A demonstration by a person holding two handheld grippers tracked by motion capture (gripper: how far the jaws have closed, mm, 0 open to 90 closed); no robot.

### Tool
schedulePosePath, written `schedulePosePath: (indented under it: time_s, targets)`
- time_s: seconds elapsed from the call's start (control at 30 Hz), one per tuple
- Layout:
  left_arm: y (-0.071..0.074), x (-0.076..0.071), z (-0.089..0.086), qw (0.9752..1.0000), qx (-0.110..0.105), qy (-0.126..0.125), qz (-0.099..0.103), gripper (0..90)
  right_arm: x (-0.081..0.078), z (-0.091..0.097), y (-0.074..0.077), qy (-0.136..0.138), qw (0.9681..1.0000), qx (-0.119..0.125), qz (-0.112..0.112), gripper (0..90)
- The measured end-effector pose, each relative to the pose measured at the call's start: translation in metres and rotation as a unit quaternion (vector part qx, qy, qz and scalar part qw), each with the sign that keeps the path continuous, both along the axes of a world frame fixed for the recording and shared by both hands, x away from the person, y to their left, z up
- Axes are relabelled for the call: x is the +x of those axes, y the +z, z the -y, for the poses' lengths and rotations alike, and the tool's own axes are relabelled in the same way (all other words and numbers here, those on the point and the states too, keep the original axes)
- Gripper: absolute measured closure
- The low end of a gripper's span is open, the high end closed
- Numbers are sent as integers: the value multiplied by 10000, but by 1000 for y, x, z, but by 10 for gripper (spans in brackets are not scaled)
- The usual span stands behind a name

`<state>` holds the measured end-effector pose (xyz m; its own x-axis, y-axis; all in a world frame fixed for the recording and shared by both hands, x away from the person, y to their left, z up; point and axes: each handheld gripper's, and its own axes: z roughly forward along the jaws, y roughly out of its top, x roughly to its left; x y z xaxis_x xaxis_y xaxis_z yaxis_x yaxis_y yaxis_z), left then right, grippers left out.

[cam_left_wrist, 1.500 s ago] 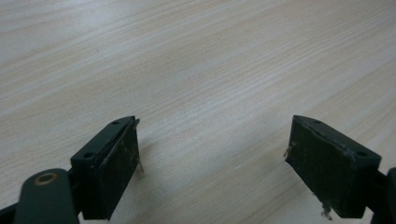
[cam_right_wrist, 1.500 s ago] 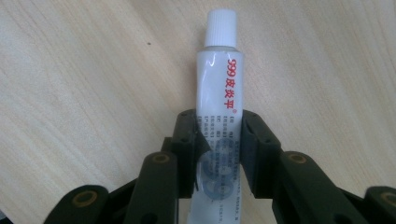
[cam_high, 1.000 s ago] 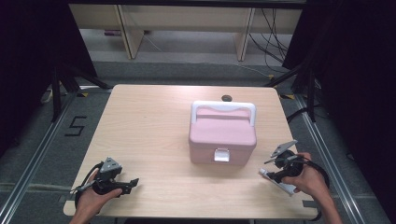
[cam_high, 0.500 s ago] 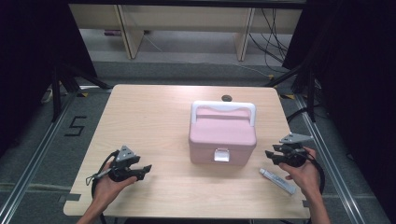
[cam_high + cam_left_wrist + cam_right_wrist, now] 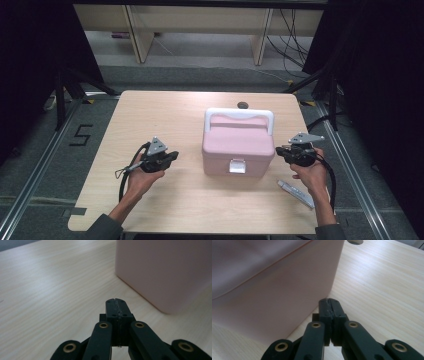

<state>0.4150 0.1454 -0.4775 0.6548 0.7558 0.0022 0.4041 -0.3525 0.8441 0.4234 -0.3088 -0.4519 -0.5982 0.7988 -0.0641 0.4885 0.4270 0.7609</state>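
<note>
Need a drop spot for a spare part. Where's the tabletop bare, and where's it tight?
Bare: the whole left third of the table, beyond the left gripper, and the front strip below the pink box. Also the back left corner. Tight: the right side, where the right gripper sits close beside the box, with a small tube by the right hand.

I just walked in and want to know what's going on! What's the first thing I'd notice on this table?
The pink box with a white handle, sitting in the middle of the wooden table, lid down. A person's hands hold a black tool on each side of it: the left tool and the right tool, both pinched shut and pointing at the box. A small grey tube lies near the right hand.
</note>
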Motion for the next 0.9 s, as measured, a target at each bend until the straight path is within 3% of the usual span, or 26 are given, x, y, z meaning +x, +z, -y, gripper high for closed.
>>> schedulePosePath:
  time_s: [0.07,0.2,0.23,0.3,0.33,0.4,0.43,0.5,0.53,0.63,0.67,0.7,0.8,0.9]
  targets:
    - [1,5,9,10000,-14,-72,-37,900,-1,-2,0,19,10000,-29,25,900]
    - [2,14,25,9998,-129,-155,-44,899,-2,-5,-1,-16,9997,227,-132,900]
    - [2,16,26,9998,-31,-182,-31,899,-2,-6,-1,-23,9996,233,-141,900]
    - [-2,21,31,9996,-238,-164,-49,900,0,-7,-2,119,9998,161,-75,900]
    - [-2,21,31,9996,-238,-164,-49,899,0,-7,-2,119,9998,161,-75,900]
    - [-3,22,34,9993,-290,-221,-103,899,-1,-11,-2,97,9994,301,-129,900]
    - [-3,23,36,9992,-305,-257,-72,899,1,-12,-1,242,9991,360,-37,900]
    - [-4,22,41,9988,-346,-336,-122,899,-3,-15,0,123,9989,409,-169,900]
    - [-3,21,42,9985,-296,-443,-133,900,-1,-15,-1,227,9993,297,-50,900]
    - [-2,16,49,9977,-425,-520,-120,900,-3,-16,-1,224,9988,404,-173,900]
    - [-1,15,50,9974,-411,-576,-134,900,-3,-17,-1,230,9987,432,-146,900]
    - [0,14,49,9980,-233,-587,-73,899,-1,-18,-2,336,9988,368,17,900]
    - [2,11,46,9977,-348,-567,-124,899,-4,-23,-1,302,9989,352,-60,900]
    - [3,6,39,9978,-214,-616,-112,899,-4,-26,-1,374,9987,334,20,900]
